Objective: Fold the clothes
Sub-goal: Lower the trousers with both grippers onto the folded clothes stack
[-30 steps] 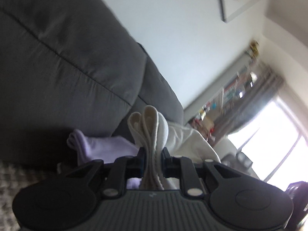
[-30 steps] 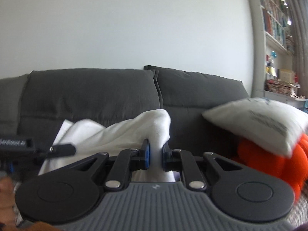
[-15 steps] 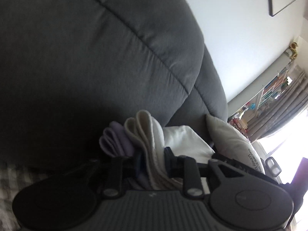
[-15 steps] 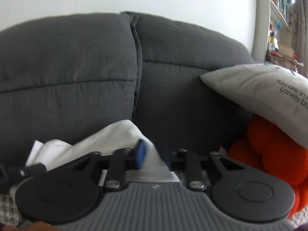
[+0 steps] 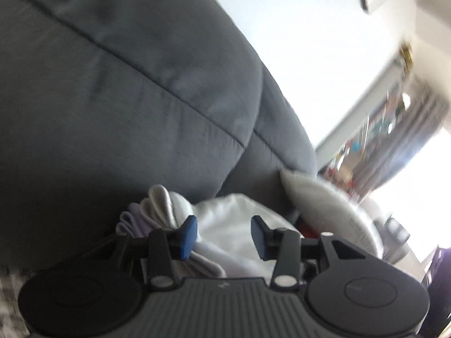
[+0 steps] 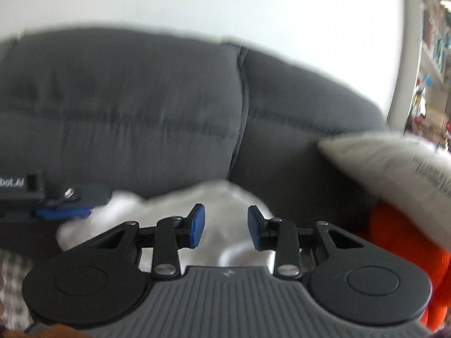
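With both the left gripper and right gripper just opened, the soft white folded cloth at lower centre may unfold by itself.

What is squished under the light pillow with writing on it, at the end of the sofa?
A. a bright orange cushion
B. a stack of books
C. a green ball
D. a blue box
A: in the right wrist view a bright orange cushion sits right beneath the light pillow against the dark grey sofa.
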### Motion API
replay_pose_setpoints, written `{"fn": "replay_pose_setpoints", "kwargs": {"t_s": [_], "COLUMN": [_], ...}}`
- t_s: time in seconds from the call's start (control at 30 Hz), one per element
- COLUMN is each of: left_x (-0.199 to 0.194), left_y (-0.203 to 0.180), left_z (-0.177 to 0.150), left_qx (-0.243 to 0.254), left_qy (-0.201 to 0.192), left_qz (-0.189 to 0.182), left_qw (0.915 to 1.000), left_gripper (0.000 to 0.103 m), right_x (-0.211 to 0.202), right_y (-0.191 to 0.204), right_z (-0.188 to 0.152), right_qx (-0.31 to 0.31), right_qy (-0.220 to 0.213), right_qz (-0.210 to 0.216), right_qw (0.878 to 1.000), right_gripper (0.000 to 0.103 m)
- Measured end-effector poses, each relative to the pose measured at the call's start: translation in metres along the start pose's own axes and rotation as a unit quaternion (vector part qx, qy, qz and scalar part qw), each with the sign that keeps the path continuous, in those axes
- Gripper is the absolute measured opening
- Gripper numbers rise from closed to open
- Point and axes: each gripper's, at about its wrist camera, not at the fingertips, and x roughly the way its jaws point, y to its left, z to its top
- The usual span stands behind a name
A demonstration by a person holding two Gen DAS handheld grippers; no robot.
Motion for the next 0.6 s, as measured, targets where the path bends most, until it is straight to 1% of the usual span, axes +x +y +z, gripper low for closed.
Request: {"fn": "replay_pose_setpoints", "kwargs": {"t_s": [0.03,0.07,0.13,0.2,0.23,0.27,0.3,0.37,0.43,0.53,0.6], "left_x": [0.006,0.010,0.011,0.001,-0.005,-0.015,-0.025,-0.047,-0.066,-0.092,-0.105], "left_y": [-0.001,0.001,0.004,0.001,-0.001,-0.003,-0.005,-0.006,-0.005,-0.013,-0.014], "left_z": [-0.004,-0.007,-0.010,-0.004,-0.002,0.000,0.002,0.001,-0.007,-0.024,-0.038], "left_qx": [0.018,0.024,0.030,0.034,0.036,0.037,0.038,0.040,0.046,0.072,0.097], "left_qy": [0.006,0.014,0.018,0.015,0.012,0.004,-0.003,-0.012,-0.013,-0.014,-0.015], "left_qz": [0.007,0.007,0.006,0.022,0.029,0.030,0.031,0.034,0.043,0.068,0.083], "left_qw": [0.9998,0.9996,0.9994,0.9991,0.9989,0.9989,0.9988,0.9985,0.9979,0.9949,0.9917], "left_gripper": [0.044,0.041,0.040,0.040,0.043,0.047,0.051,0.057,0.059,0.064,0.072], "right_x": [0.007,0.014,0.014,0.005,-0.003,-0.010,-0.015,-0.024,-0.041,-0.061,-0.076], "right_y": [0.002,0.004,0.008,0.006,0.005,0.004,0.007,0.013,0.016,0.017,0.020], "right_z": [-0.004,-0.009,-0.014,-0.008,-0.008,-0.008,-0.007,-0.006,-0.014,-0.029,-0.037], "right_qx": [-0.005,-0.011,-0.022,0.003,0.014,0.024,0.025,0.026,0.037,0.058,0.061], "right_qy": [0.016,0.031,0.033,0.023,0.012,0.001,-0.002,-0.010,-0.014,-0.026,-0.035], "right_qz": [-0.008,-0.016,-0.033,-0.029,-0.022,-0.016,-0.015,-0.012,-0.002,0.012,0.012], "right_qw": [1.000,0.999,0.999,0.999,1.000,1.000,1.000,1.000,0.999,0.998,0.997], "right_gripper": [0.033,0.036,0.038,0.039,0.039,0.041,0.045,0.046,0.047,0.056,0.061]}}
